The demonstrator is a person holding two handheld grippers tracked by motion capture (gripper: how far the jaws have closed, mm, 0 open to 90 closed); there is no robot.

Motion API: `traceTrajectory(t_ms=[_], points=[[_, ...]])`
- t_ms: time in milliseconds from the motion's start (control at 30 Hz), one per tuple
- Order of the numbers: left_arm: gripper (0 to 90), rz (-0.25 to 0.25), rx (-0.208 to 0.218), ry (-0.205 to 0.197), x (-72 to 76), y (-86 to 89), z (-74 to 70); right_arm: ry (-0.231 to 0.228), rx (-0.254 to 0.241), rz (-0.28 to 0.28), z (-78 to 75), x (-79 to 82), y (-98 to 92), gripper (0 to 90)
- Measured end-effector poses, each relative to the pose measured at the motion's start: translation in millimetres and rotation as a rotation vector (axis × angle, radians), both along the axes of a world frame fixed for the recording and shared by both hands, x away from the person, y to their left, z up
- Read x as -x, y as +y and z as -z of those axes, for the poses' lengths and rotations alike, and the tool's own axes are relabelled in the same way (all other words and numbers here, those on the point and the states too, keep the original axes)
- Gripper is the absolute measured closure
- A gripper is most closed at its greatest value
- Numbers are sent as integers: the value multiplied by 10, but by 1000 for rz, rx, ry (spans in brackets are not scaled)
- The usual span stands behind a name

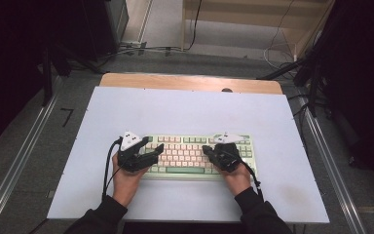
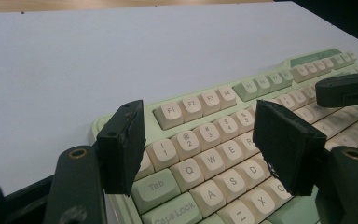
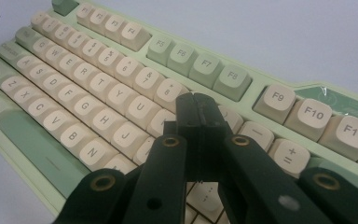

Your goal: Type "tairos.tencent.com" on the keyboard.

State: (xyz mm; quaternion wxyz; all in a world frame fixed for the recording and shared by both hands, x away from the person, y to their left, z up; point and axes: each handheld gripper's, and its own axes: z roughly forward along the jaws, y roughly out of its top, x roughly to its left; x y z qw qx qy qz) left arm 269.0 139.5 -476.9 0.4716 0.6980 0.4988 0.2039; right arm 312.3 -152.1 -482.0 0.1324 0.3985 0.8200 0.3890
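A pale green keyboard (image 1: 190, 146) with cream keys lies on the near half of the table. My left gripper (image 1: 153, 145) hovers over its left end, jaws open with nothing between them. In the left gripper view that left gripper (image 2: 200, 135) frames the number and QWE keys of the keyboard (image 2: 209, 100), and the right gripper's tip (image 2: 345, 88) shows at the far right. My right gripper (image 1: 207, 148) is over the keyboard's right half. In the right gripper view the right gripper (image 3: 196, 105) is shut and empty, tips just above the keys of the keyboard (image 3: 98, 79) near the 9 key.
The keyboard rests on a pale blue-white sheet (image 1: 190, 107) covering a wooden table (image 1: 190, 80). Bare sheet lies beyond, left and right of the keyboard. Cables (image 1: 141, 48) and dark stands (image 1: 316, 73) are on the floor behind and beside the table.
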Motion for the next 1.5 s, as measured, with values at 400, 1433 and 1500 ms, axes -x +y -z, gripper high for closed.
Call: traceTrajectory(t_ms=[400, 1433, 1500], points=[[347, 5, 2, 5, -3, -1, 6, 15, 9, 3, 27, -9, 12, 873], [345, 3, 5, 8, -4, 16, 7, 13, -56, -27, -225, 149, -171, 269], [345, 3, 6, 10, -6, 18, 8, 10, -60, -38, -232, 185, -154, 316]])
